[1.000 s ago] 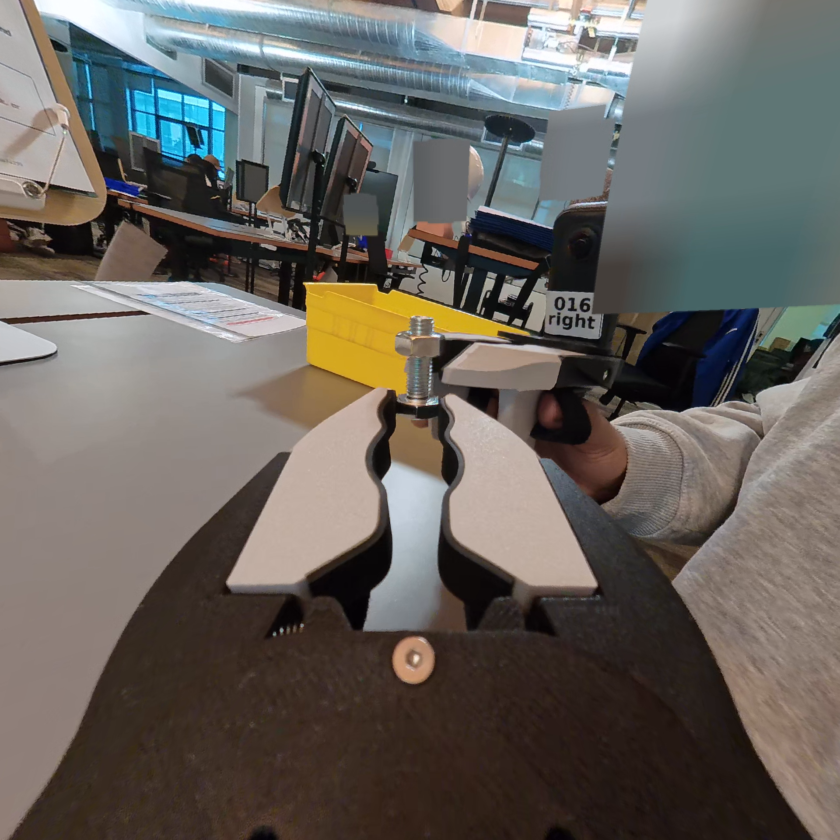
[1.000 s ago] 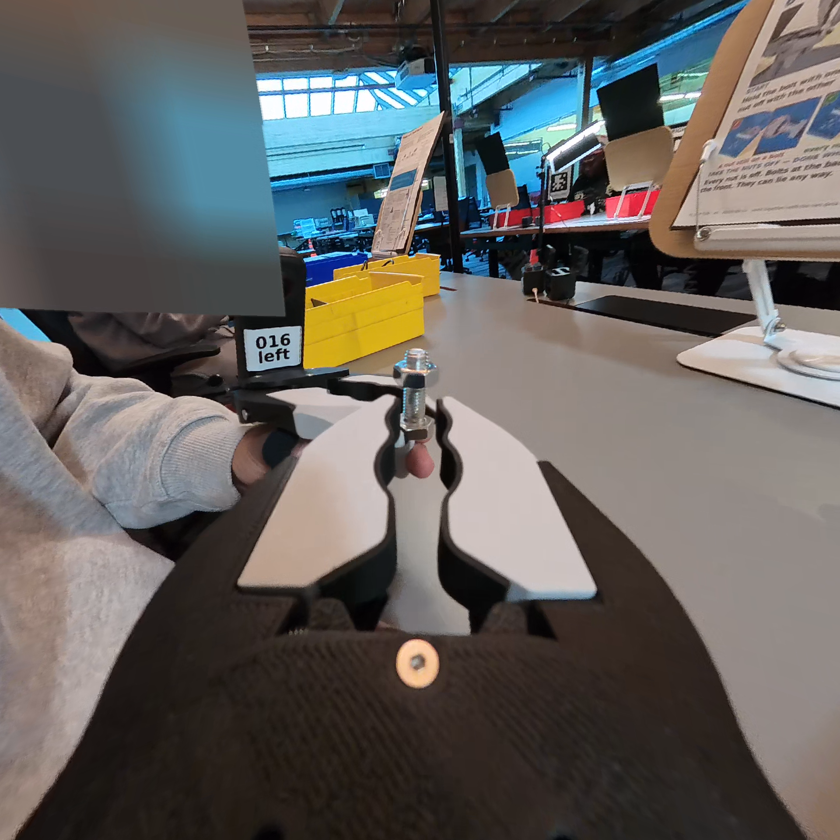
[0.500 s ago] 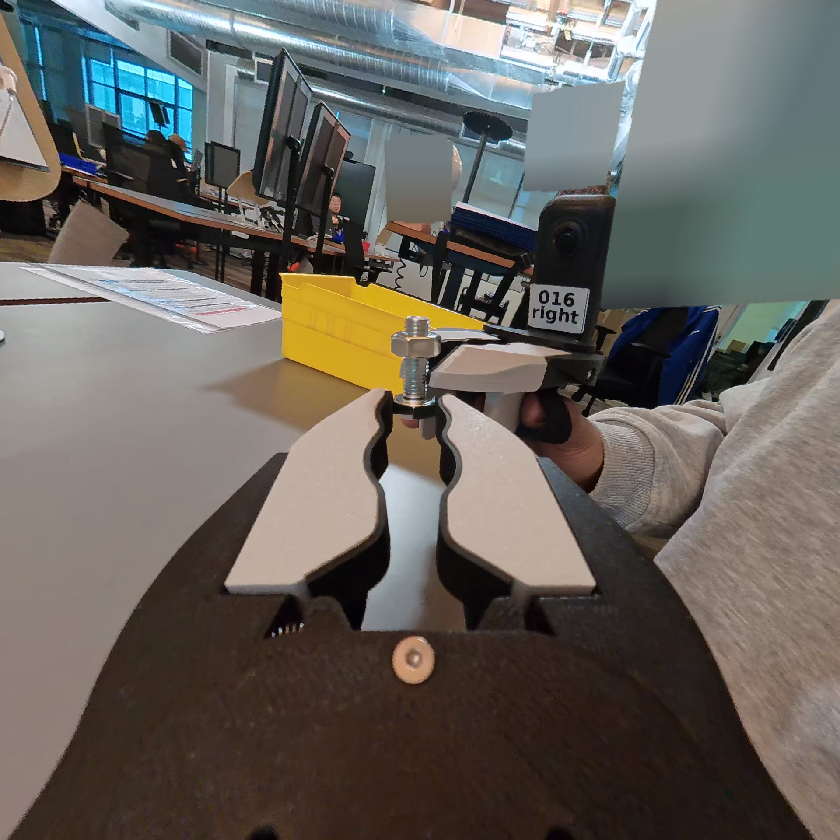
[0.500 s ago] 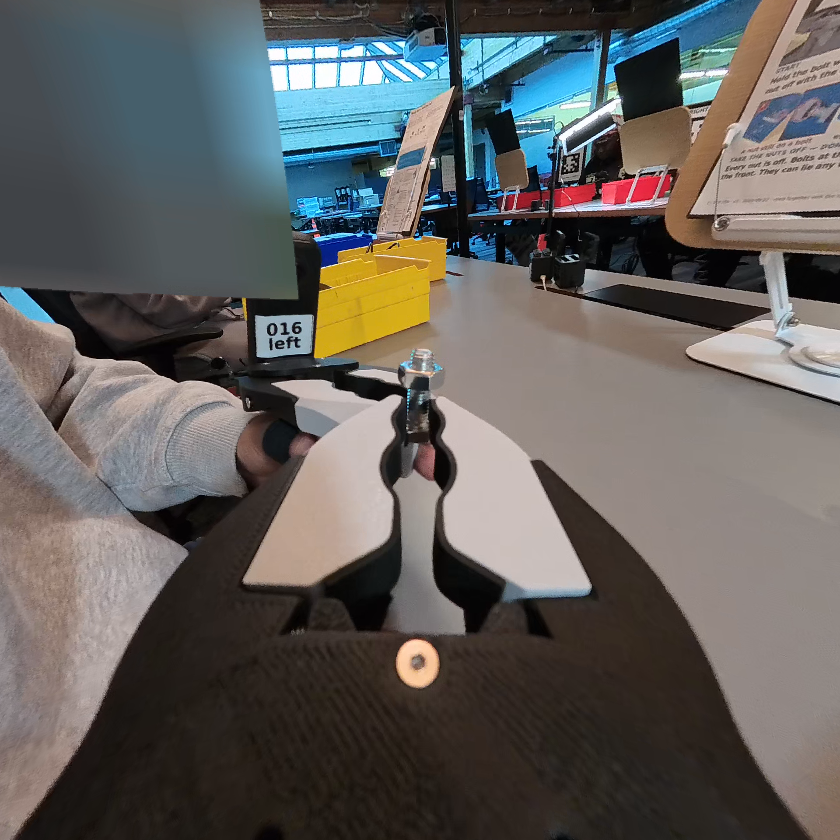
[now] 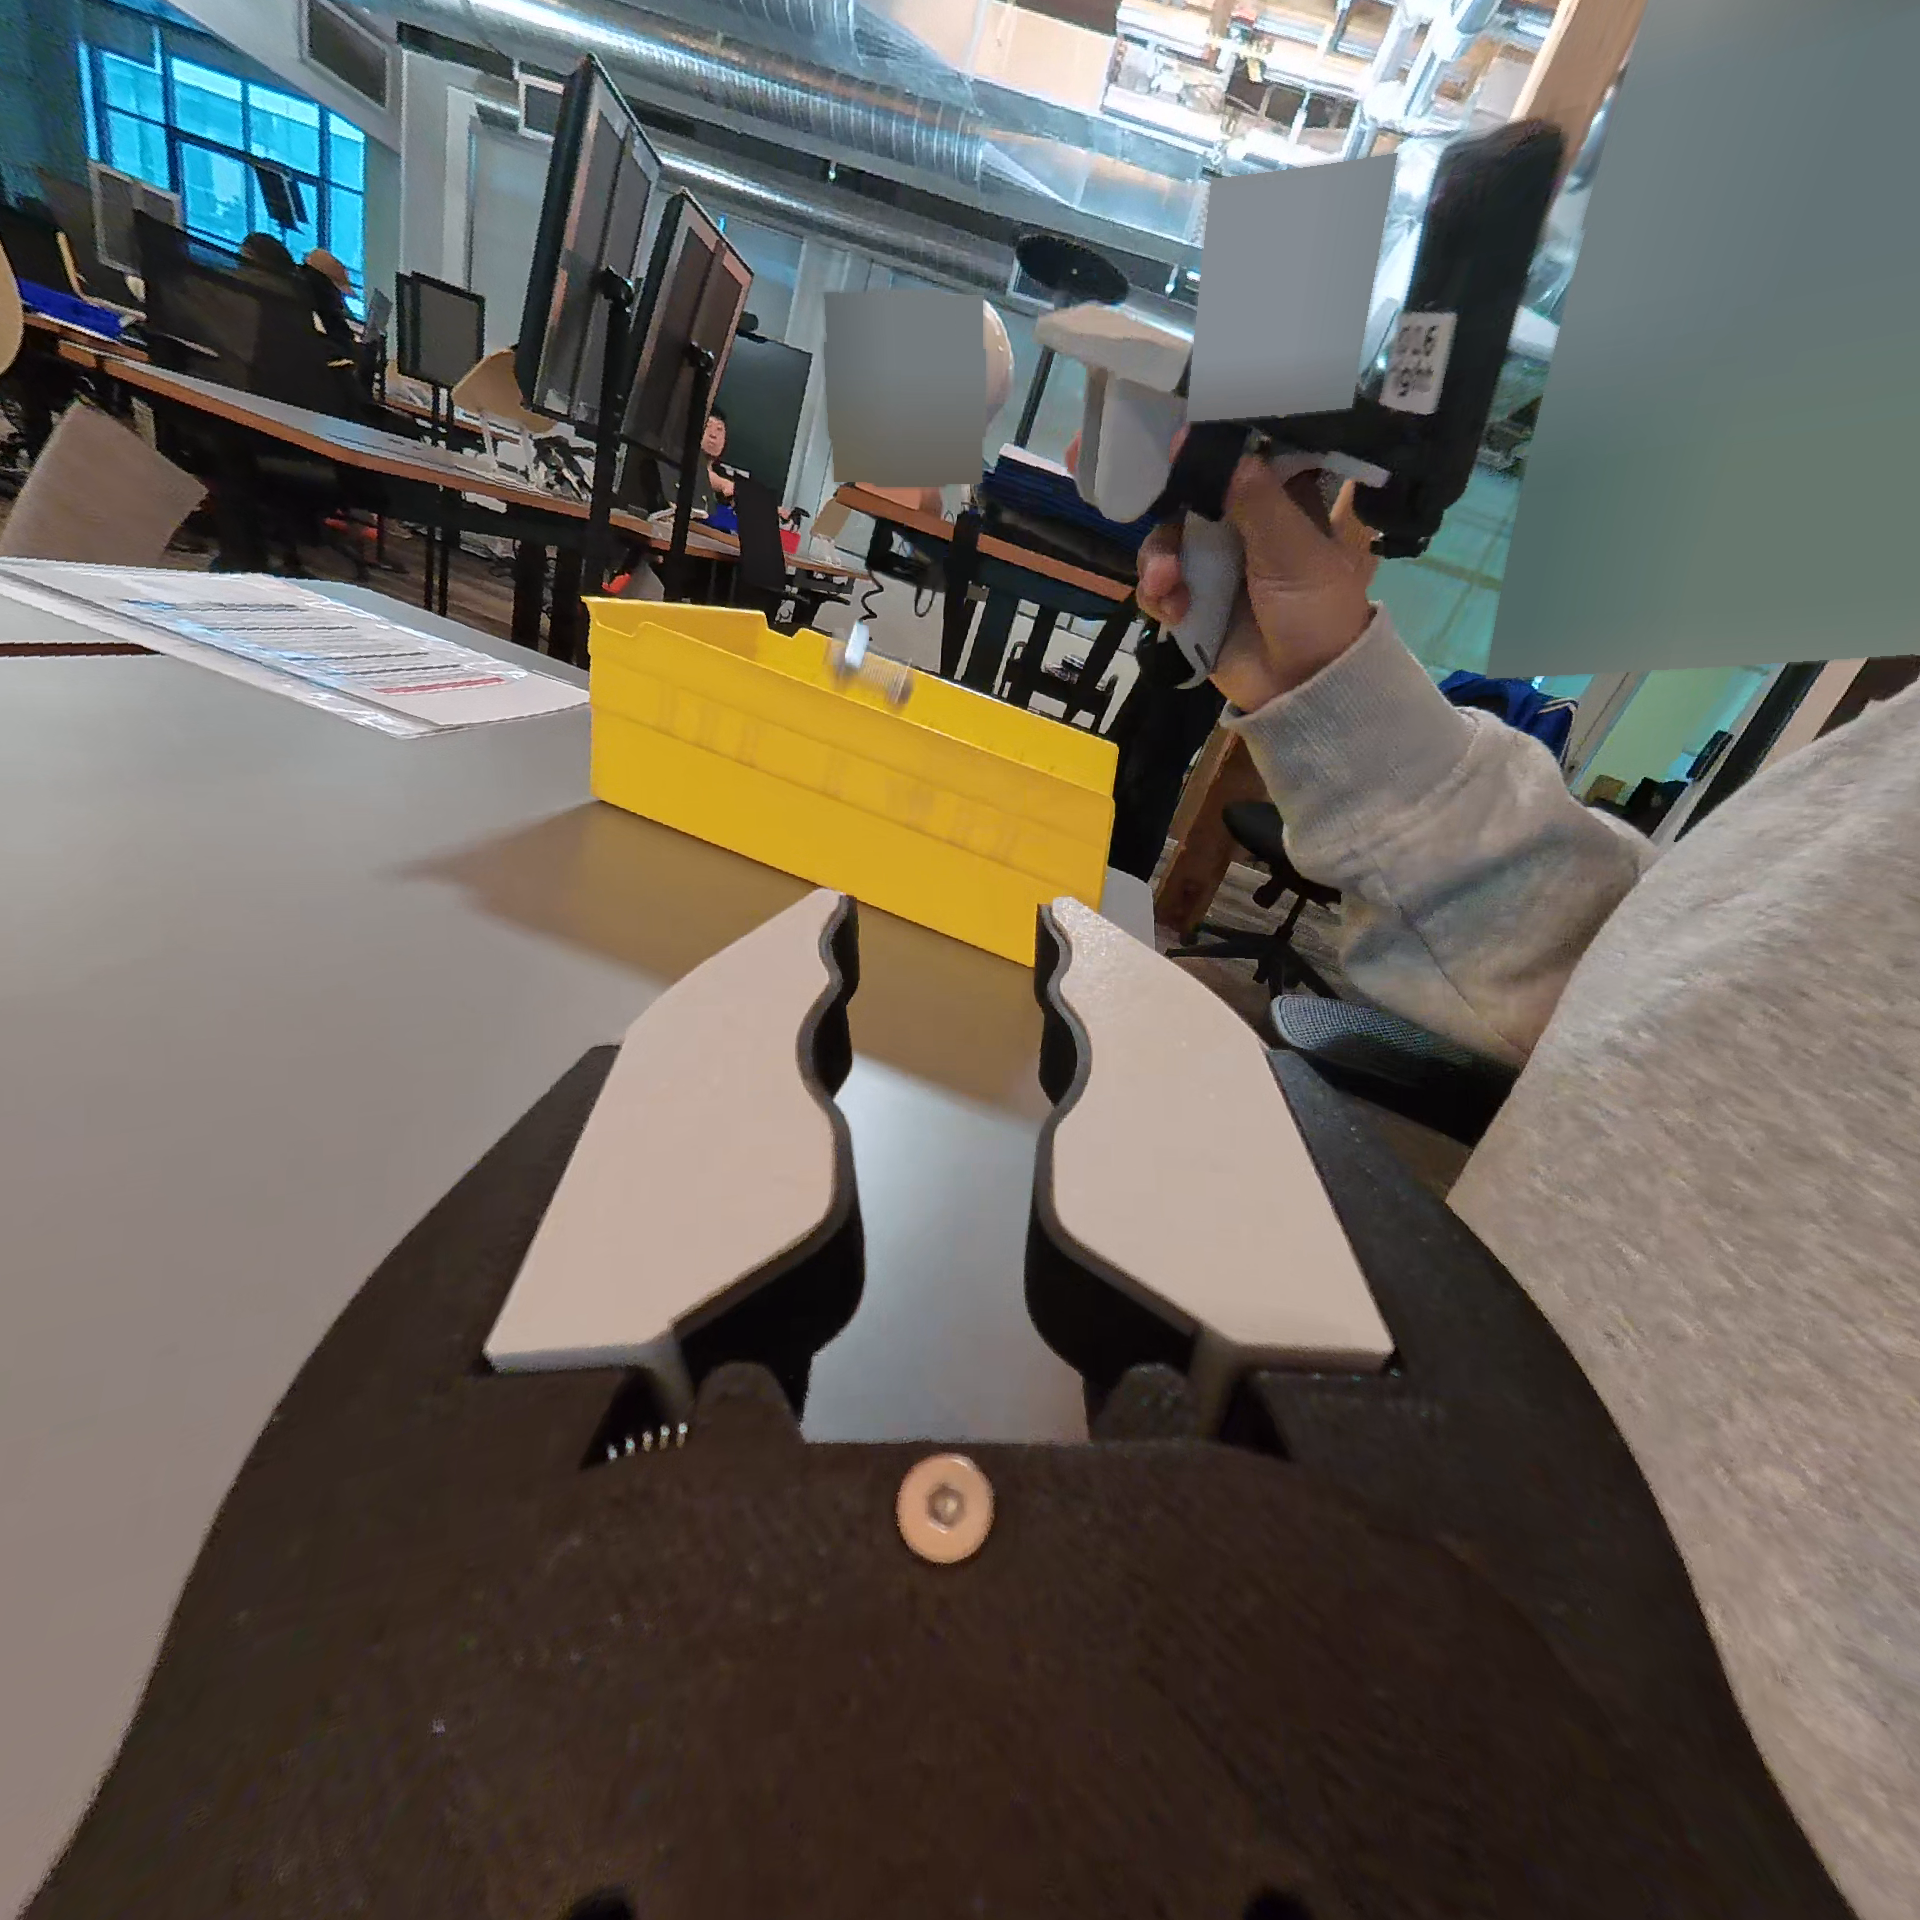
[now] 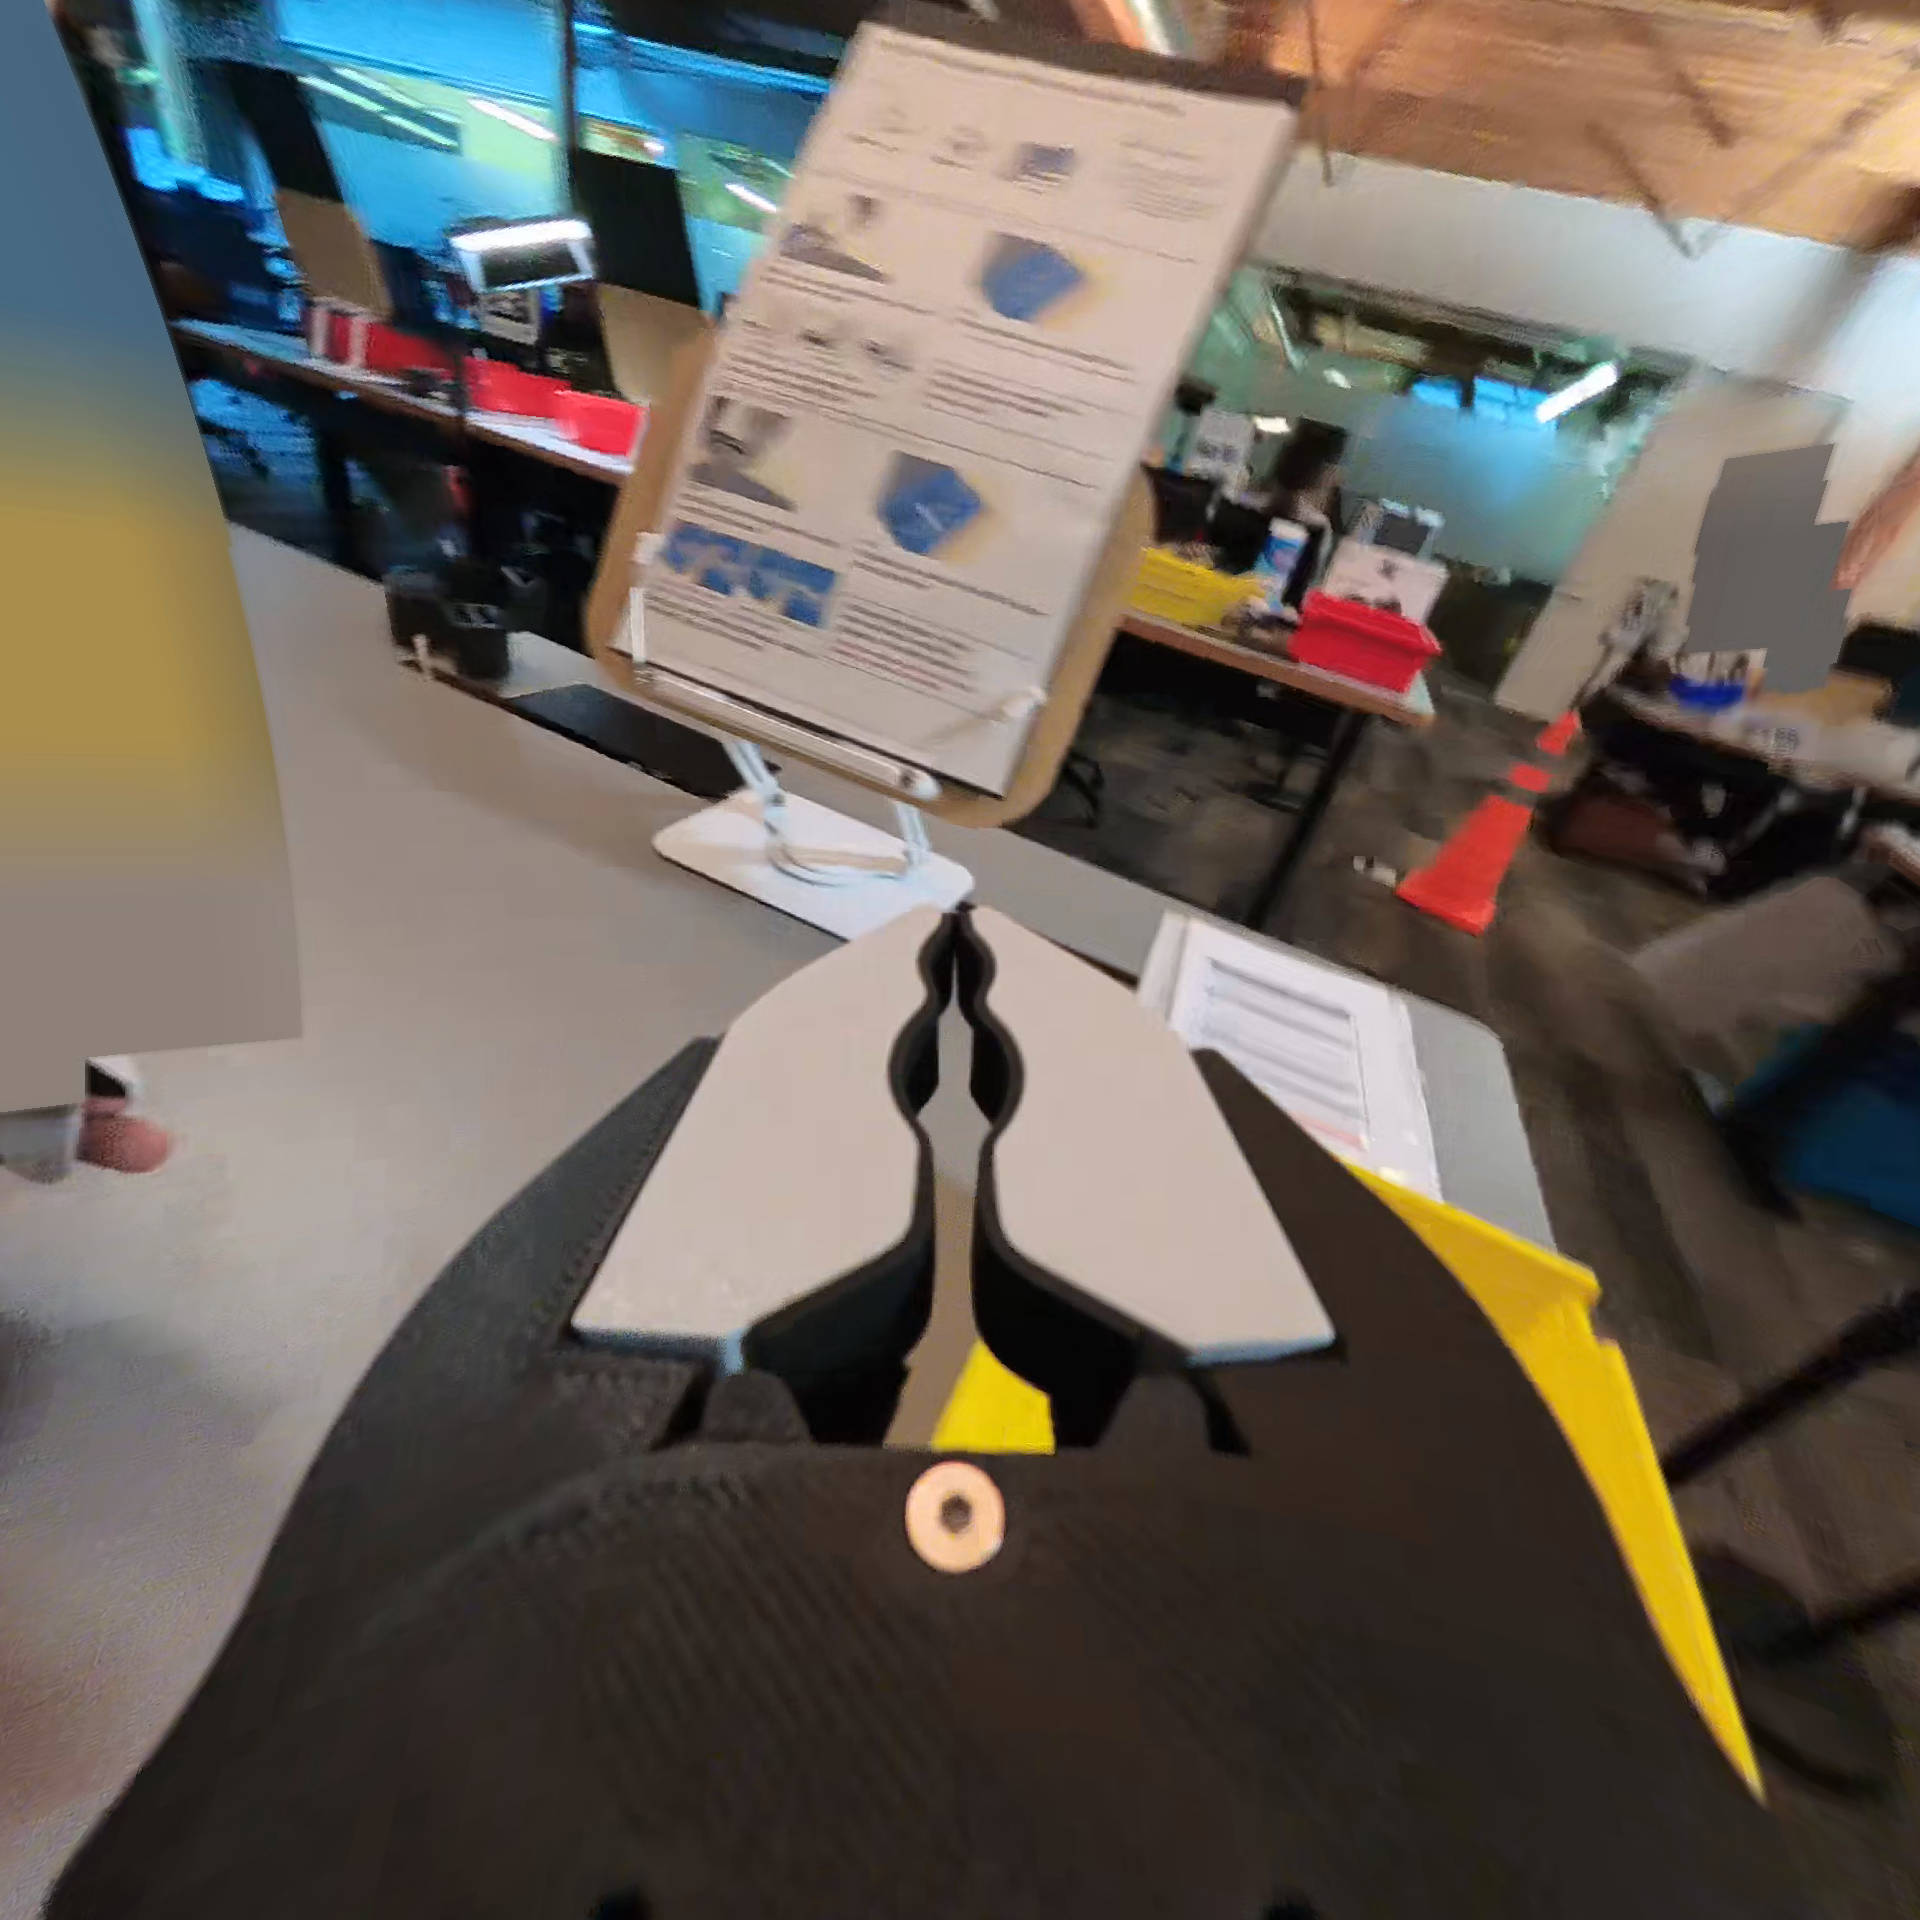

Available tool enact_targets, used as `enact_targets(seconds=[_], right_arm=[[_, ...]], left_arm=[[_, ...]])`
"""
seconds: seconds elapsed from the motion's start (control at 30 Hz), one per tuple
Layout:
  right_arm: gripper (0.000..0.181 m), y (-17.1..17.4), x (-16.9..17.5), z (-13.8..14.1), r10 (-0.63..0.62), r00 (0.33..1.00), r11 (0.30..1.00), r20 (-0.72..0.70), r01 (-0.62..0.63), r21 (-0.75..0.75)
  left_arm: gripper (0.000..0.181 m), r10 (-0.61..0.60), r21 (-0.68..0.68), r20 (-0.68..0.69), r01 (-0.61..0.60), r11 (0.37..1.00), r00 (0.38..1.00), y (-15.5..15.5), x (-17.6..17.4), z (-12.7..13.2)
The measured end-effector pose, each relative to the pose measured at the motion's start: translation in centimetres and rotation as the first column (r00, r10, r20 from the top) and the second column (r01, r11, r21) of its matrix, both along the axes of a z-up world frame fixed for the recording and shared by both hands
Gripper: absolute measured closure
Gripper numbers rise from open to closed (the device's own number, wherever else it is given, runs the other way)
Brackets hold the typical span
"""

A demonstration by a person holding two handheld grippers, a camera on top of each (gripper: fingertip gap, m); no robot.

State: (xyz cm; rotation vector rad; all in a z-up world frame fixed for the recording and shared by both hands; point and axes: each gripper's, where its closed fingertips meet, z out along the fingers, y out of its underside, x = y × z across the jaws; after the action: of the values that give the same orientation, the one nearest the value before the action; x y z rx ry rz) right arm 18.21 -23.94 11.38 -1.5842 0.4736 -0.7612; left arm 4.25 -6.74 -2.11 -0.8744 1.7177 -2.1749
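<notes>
Ahead of the parted jaws of the left gripper (image 5: 945, 935), a blurred bolt (image 5: 868, 670) hangs in mid-air over the yellow bin (image 5: 831, 790).
Both grippers held that bolt a moment ago; now the left holds nothing above the grey table (image 5: 260, 935). Raised high to the right, the right gripper (image 6: 961, 920) has jaws nearly closed and empty, facing a document stand (image 6: 935, 416); a laminated sheet (image 6: 1299, 1029) lies to its right.

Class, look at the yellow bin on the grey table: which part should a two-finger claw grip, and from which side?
Likely the near long wall of the yellow bin, at its top edge, from above, one finger inside, one outside. It is open-topped with thin upright walls, and its body looks too wide for the open left claw to span.
</notes>
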Motion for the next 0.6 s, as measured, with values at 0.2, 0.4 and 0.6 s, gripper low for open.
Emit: enact_targets(seconds=[0.2, 0.4, 0.6], right_arm=[[0.181, -7.3, 4.6, -5.0, -0.081, 0.958, 0.989, -0.275, 0.111, 0.096], [0.181, -7.1, 3.8, -3.8, -0.016, 0.962, 0.986, -0.274, 0.060, 0.154], [0.174, 0.2, 1.7, -5.1, 0.139, 0.942, 0.989, -0.304, -0.145, 0.004]], left_arm=[[0.151, 0.000, 0.016, -0.025, 0.001, 1.000, 1.000, -0.4, 0.2, -0.5], [0.152, 0.006, 0.003, -0.053, -0.006, 1.000, 0.999, -0.2, 0.5, -0.7], [0.154, 0.044, -0.020, -0.084, -0.046, 0.999, 0.996, 0.2, 1.1, -0.8]])
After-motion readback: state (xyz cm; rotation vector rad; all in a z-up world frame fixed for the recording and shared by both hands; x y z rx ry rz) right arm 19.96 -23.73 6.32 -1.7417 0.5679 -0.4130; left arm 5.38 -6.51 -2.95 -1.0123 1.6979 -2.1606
